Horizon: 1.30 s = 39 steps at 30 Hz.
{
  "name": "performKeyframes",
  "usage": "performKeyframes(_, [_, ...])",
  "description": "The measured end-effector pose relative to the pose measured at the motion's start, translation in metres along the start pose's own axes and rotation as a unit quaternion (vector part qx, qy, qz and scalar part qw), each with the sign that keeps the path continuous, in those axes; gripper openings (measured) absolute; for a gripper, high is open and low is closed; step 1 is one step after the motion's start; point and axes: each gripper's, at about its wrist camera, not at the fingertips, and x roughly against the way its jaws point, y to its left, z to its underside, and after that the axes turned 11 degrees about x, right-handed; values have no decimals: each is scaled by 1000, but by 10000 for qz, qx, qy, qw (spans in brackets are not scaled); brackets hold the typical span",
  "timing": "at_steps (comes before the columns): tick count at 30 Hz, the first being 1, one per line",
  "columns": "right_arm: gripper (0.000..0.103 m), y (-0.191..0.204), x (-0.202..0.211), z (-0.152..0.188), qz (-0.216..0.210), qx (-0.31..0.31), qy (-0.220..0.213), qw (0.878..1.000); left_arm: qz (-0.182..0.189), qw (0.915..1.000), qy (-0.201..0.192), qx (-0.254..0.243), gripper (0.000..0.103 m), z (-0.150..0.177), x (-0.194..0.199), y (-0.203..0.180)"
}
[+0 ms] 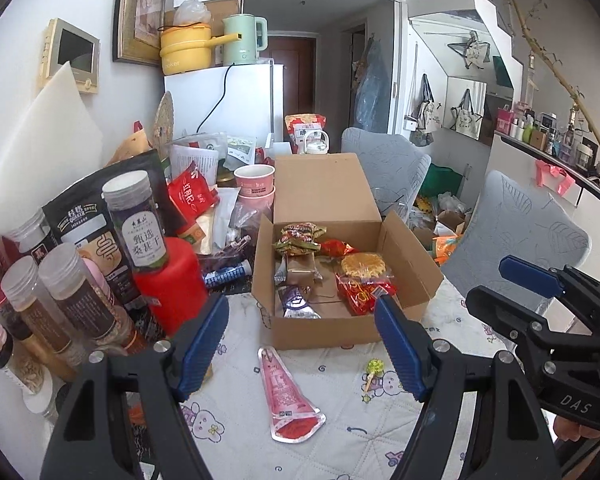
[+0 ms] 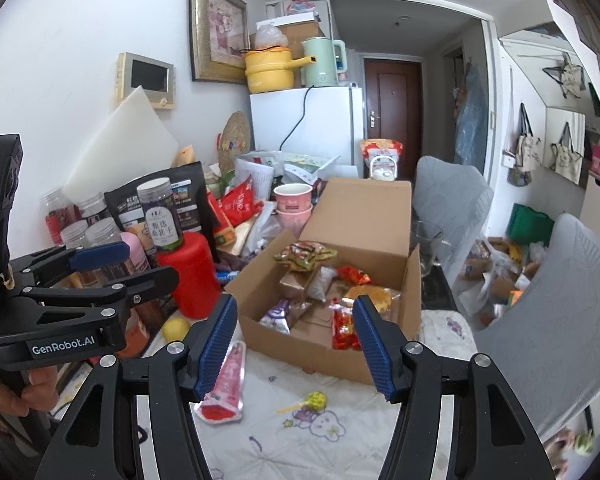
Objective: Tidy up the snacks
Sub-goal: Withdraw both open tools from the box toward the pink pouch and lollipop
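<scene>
Pink pouch (image 1: 290,400) lies flat on the worktop (image 1: 380,432) just before the cardboard box (image 1: 320,328), so with both grippers, left (image 1: 300,348) and right (image 2: 296,344), parted and empty, come down low, pinch its edge, then lift it over the front wall
</scene>
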Motion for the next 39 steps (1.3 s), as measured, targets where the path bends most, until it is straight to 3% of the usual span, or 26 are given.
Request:
performKeyframes(15, [60, 12, -8, 60, -286, -238, 479, 9982, -159, 9982, 556, 125, 75, 65, 1, 14])
performKeyframes(23, [60, 11, -28, 91, -420, -419, 846, 9946, -41, 9944, 1031, 238, 75, 93, -19, 19])
performKeyframes(39, [60, 1, -90, 124, -435, -659, 1539, 9849, -252, 9833, 1663, 695, 75, 123, -84, 37])
